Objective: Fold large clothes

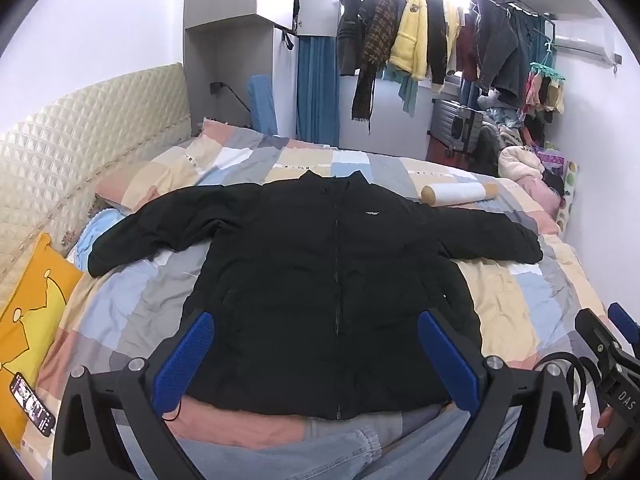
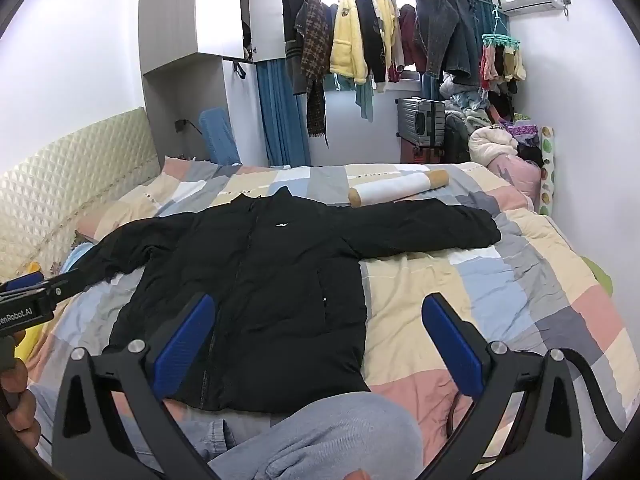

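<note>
The jacket (image 1: 320, 280) lies flat and zipped at the centre of the bed (image 1: 520, 300), both sleeves spread toward the side edges and the hem at the near edge. The left tool (image 1: 316, 360) is spread wide above the hem, holding nothing. The right tool (image 2: 316, 344) is likewise spread, over the jacket's right side. A roll (image 2: 396, 190) lies just beyond the right sleeve.

Black jacket (image 1: 320, 280) flat on bed (image 1: 120, 312)
</note>
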A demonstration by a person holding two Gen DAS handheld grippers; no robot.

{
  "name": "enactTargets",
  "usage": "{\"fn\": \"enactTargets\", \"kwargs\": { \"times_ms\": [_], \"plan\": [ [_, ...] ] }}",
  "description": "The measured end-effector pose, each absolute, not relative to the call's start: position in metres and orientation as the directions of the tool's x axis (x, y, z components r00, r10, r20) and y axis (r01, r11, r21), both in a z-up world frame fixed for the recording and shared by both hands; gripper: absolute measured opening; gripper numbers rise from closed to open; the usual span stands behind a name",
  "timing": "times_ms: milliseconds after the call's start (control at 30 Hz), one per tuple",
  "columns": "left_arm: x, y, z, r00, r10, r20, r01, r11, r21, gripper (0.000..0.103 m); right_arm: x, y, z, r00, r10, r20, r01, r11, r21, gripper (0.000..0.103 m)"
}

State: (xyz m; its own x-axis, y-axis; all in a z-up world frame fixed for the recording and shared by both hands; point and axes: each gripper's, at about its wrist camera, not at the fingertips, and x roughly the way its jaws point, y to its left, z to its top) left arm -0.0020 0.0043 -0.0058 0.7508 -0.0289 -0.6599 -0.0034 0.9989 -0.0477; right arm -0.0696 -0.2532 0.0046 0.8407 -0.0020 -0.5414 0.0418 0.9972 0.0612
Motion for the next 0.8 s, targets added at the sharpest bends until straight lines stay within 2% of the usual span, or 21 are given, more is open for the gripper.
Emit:
{"fn": "enactTargets", "kwargs": {
  "times_ms": [800],
  "plan": [
    [0.0025, 0.0050, -0.0143, 0.740, -0.033, -0.671, -0.001, 0.999, -0.049, 0.103, -0.0738, -0.2504, 0.0040, 0.844, -0.031, -0.535, 0.065, 0.997, 0.045, 0.103]
  ]
}}
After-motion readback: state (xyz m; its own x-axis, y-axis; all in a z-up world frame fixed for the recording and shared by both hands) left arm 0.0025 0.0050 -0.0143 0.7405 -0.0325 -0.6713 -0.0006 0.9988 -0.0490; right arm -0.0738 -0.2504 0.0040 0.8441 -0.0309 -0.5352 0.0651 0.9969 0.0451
